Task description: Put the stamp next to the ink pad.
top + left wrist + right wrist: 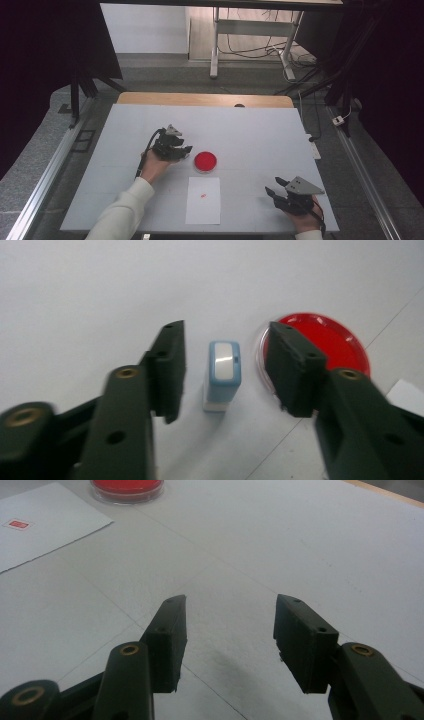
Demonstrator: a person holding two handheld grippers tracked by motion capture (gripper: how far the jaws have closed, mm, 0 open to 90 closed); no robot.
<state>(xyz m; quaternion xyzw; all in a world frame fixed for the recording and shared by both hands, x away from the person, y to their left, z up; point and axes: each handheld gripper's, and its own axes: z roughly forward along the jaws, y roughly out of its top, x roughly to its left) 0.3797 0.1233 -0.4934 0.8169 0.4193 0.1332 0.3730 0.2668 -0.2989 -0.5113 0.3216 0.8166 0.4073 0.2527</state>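
Right claw (276, 185): nearest to us, at the near right of the counter (260, 130). Jaws wide apart, nothing between them, just bare surface in its own view. We'd say it's idling.

Paper (203, 199): white sheet at the near middle edge of the counter, and it already has one small red print (203, 195) on it. In the right gripper view we can see that mark (18, 524) as a little red rectangle, so we reckon one stamping is done.

Left claw (186, 151): over the middle left of the counter, held in the person's hand with a pale sleeve (122, 212) behind it. Jaws spread wide, one on each side of the stamp, not touching it as far as we can tell.

Stamp (222, 374): small light-blue block standing upright on the counter, right between the left claw's jaws and just beside the ink pad.

Ink pad (205, 161): round red dish just beyond the paper, open, with the left claw next to it.

Progress: can't say whether we're about to grab the stamp for another print or have just put it down. Either way, it isn't gripped right now.
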